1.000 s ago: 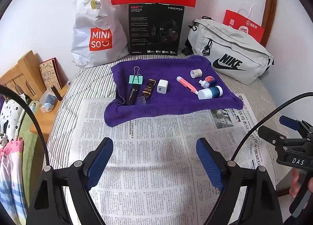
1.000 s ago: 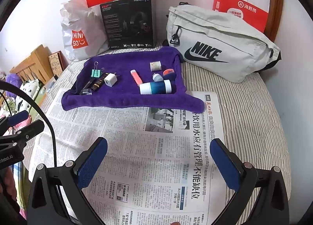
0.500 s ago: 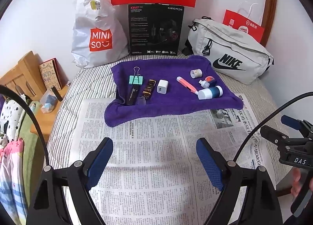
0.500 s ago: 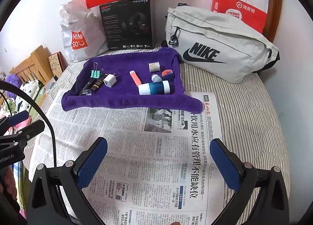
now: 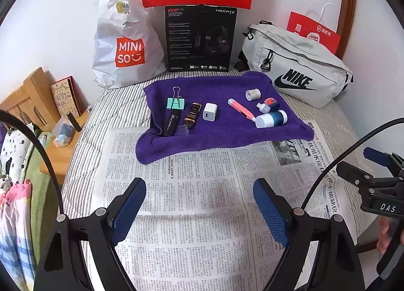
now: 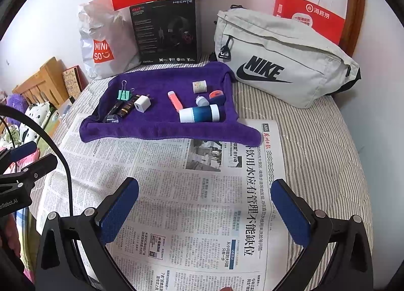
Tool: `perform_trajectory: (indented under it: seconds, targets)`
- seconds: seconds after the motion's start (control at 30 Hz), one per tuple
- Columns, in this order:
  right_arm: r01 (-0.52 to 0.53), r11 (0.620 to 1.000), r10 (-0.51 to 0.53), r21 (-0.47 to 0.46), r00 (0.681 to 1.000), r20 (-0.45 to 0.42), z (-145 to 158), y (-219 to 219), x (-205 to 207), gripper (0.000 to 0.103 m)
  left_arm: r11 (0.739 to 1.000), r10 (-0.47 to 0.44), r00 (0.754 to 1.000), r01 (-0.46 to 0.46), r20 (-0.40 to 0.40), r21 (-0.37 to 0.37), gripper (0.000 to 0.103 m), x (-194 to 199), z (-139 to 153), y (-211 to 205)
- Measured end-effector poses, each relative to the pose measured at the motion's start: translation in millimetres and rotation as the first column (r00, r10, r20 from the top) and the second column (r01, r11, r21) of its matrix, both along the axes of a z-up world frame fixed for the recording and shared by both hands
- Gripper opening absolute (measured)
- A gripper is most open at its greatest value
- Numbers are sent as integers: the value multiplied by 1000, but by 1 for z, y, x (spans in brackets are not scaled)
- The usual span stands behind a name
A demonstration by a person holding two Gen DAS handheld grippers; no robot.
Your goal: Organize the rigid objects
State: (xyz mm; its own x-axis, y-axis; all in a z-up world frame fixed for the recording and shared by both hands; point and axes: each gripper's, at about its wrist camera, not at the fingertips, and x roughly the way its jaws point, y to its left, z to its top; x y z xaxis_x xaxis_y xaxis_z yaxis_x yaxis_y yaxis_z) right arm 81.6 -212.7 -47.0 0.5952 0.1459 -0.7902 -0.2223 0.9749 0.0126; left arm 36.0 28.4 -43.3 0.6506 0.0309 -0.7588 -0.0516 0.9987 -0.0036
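Left gripper (image 5: 199, 191): jaws spread wide, nothing between them, above the newspaper (image 5: 202, 202).
Right gripper (image 6: 204, 192): jaws likewise wide apart and empty, over the same sheet.
Purple towel (image 5: 222, 124): lies beyond the paper, its near hem overlapping the paper's far edge.
Left cluster: green binder clip (image 5: 176, 103), black tube (image 5: 171, 123), brown tube (image 5: 193, 114), white charger (image 5: 210, 112), packed close together.
Right cluster: pink pen (image 5: 241, 109), small white roll (image 5: 253, 94), blue-and-white bottle (image 5: 271, 119) lying on its side near the towel's front-right hem.
Open room: bare newsprint between both grippers and the towel.
Hard to make out: the small orange-and-blue item (image 5: 270, 104), possibly a correction tape.
Cut off: Nike bag (image 6: 282, 61) behind the towel's right corner.
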Motion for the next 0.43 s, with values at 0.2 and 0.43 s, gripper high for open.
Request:
perform_trajectory:
  seconds: [0.2,0.43]
  targets:
    - [-2,1000,2,4,1000,-4,-2,-1,2,103,1000,4,1000,-4,8,10,92,1,0,2]
    - [-2,1000,2,0,999,-35,-14,-2,10,103,1000,-3,1000,3,31,-12,92,6,-7,5]
